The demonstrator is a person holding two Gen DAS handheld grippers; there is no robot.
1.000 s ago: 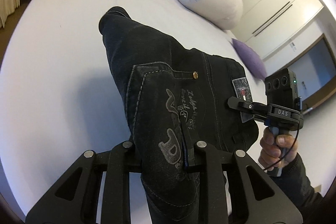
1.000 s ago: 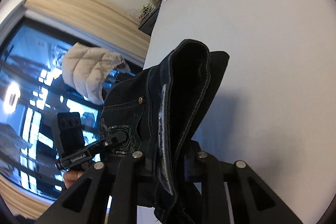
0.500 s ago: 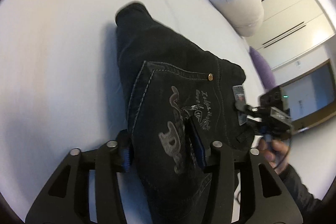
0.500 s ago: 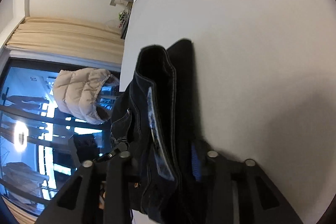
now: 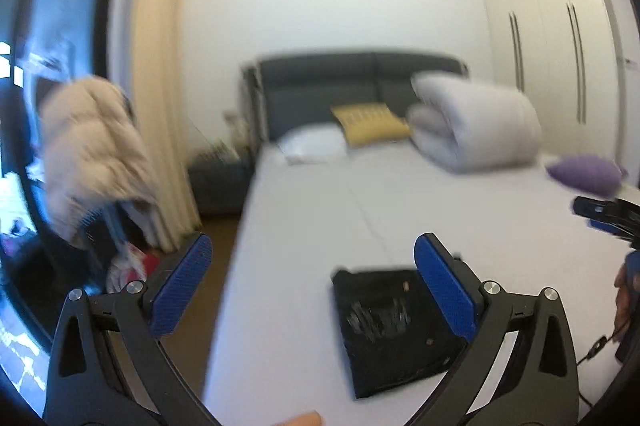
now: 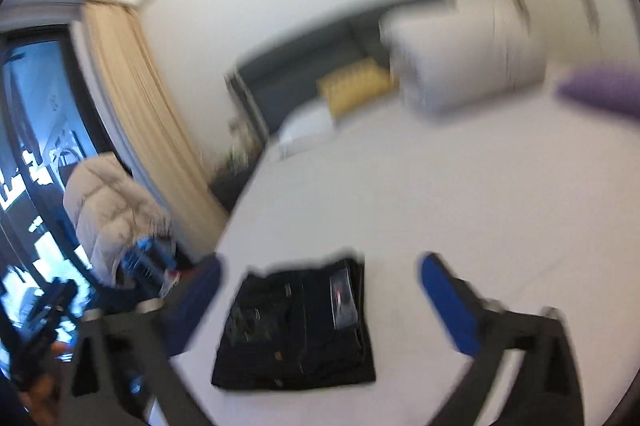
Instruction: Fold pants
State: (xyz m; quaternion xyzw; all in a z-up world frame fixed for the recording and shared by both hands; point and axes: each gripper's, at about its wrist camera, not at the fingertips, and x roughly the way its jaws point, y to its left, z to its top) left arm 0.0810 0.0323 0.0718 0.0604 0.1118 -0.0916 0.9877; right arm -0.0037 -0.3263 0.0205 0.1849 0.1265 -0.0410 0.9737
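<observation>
Both grippers (image 5: 312,258) (image 6: 320,278) opening, pants (image 6: 296,326) released since earlier, folded flat on bed (image 5: 440,202)

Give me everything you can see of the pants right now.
The pants are black denim, folded into a compact, roughly rectangular stack lying flat on the white bed near its edge. A rectangular waistband patch, pale stitching and small metal rivets face up. Nothing touches them but the sheet; both grippers are clear of them. Blur hides finer detail.

white bed (image 5: 320,210) ahead of me, dark grey headboard (image 5: 320,86), yellow cushion (image 5: 370,124), rolled duvet (image 5: 476,130), purple pillow (image 5: 584,172). beige puffy jacket (image 5: 88,146) hanging left by cream curtains (image 5: 160,106).
</observation>
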